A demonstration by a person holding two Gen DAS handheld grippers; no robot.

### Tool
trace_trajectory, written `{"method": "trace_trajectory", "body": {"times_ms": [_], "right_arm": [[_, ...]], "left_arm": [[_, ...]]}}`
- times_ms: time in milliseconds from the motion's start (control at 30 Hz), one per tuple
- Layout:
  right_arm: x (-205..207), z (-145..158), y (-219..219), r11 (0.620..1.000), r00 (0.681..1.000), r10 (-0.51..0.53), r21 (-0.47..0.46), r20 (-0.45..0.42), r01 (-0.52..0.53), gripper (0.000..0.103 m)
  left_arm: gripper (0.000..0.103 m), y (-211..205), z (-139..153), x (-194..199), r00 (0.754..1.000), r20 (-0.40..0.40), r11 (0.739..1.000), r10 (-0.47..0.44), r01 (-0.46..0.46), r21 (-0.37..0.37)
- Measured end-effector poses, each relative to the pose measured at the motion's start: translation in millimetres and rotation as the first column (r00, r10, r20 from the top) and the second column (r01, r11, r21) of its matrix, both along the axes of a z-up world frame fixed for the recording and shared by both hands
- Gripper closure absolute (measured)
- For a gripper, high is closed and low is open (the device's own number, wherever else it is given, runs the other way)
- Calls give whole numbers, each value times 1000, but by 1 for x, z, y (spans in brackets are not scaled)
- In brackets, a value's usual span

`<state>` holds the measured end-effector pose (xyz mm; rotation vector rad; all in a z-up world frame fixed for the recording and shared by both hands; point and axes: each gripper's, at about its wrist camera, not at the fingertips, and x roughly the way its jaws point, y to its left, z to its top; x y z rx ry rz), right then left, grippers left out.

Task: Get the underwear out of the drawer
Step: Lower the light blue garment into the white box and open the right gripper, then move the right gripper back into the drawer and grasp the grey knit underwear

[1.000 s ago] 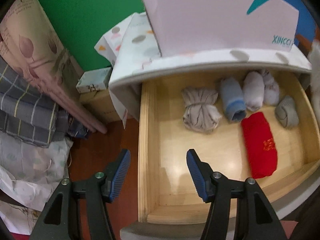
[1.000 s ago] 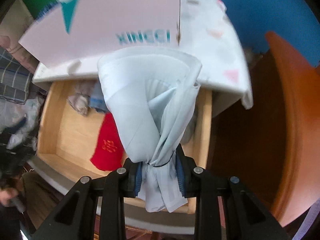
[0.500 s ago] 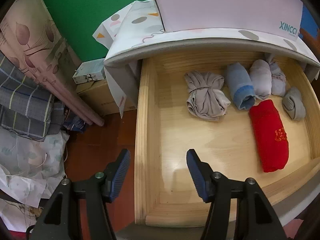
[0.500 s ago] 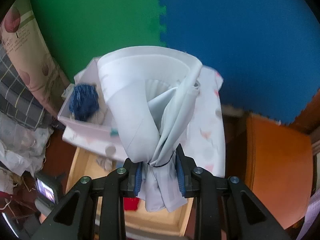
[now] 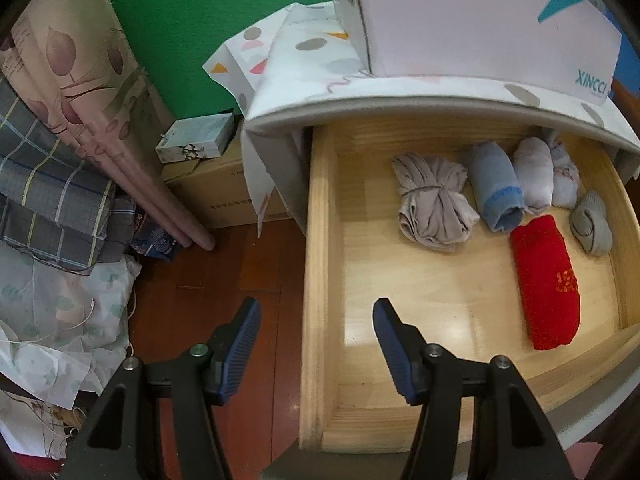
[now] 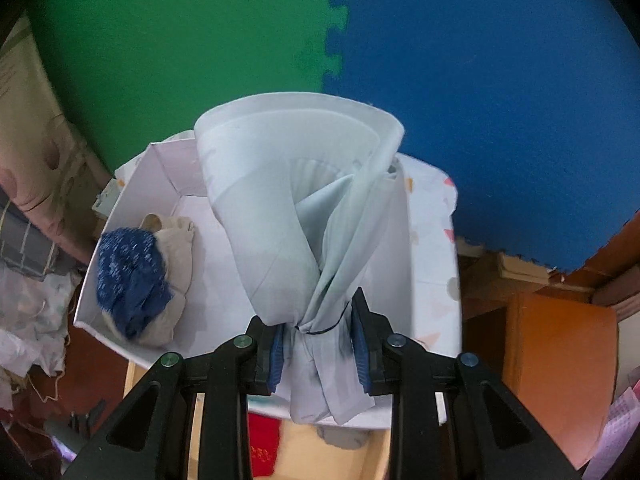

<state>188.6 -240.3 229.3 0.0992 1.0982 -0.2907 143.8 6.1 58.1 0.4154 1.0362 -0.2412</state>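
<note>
The left hand-held gripper has two matte black, angular arms with triangular cut-outs near their bases. Each arm carries round silver screw heads on its upper face, two visible per side. Its fingers end in dark blue pads with fine ribbed faces. The right hand-held gripper is built the same: black frame, triangular openings, silver and greenish-tinted screw heads, and blue ribbed pads set on the inner faces of the black tips.

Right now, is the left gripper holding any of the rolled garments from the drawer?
No: the left gripper is open and holds nothing, hovering over the drawer's left wall, apart from the tan bundle and red roll.
</note>
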Motion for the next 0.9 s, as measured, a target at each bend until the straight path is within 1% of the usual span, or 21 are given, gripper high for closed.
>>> {"method": "trace_trajectory", "body": {"times_ms": [200,333,400,467,500,533,600,667,733,800,900], "right_arm": [[24,-32,-3,999,998,-8,37,-59,10,76],[33,-52,-8,998,995,-18,55,-101,24,75],[34,-61,-11,998,992,-25,59,-120,32,71],[33,-63,-13,997,993,-28,68,-117,36,68],[33,-64,-13,997,993,-27,70,-116,35,63],[32,-64,-14,997,994,-27,74,-111,35,60],[31,-62,-15,997,995,-17,78,-99,24,49],[26,-54,-14,998,998,-10,55,-69,14,44],[20,-40,-13,998,999,-9,56,-35,11,44],[9,-26,-13,997,1000,9,82,-11,-8,44],[-13,-12,-10,997,999,38,65,-2,-38,44]], "left_arm": [[43,6,5,3,1000,10,1000,5,-5,11],[43,8,3,4,1000,-5,1000,17,-17,0],[43,8,2,4,1000,-12,1000,17,-17,0],[43,8,0,4,1000,-14,1000,15,-15,2],[43,8,0,4,1000,-15,1000,16,-15,2],[43,7,-1,4,1000,-22,1000,15,-15,2],[43,6,-2,3,999,-35,1000,16,-17,-3],[43,4,-4,2,999,-42,1000,15,-15,3],[43,2,-5,0,999,-40,1000,8,-7,6],[43,-2,-6,-2,999,-44,1000,-1,2,17],[43,-8,-9,-5,999,-52,999,-11,12,35]]}}
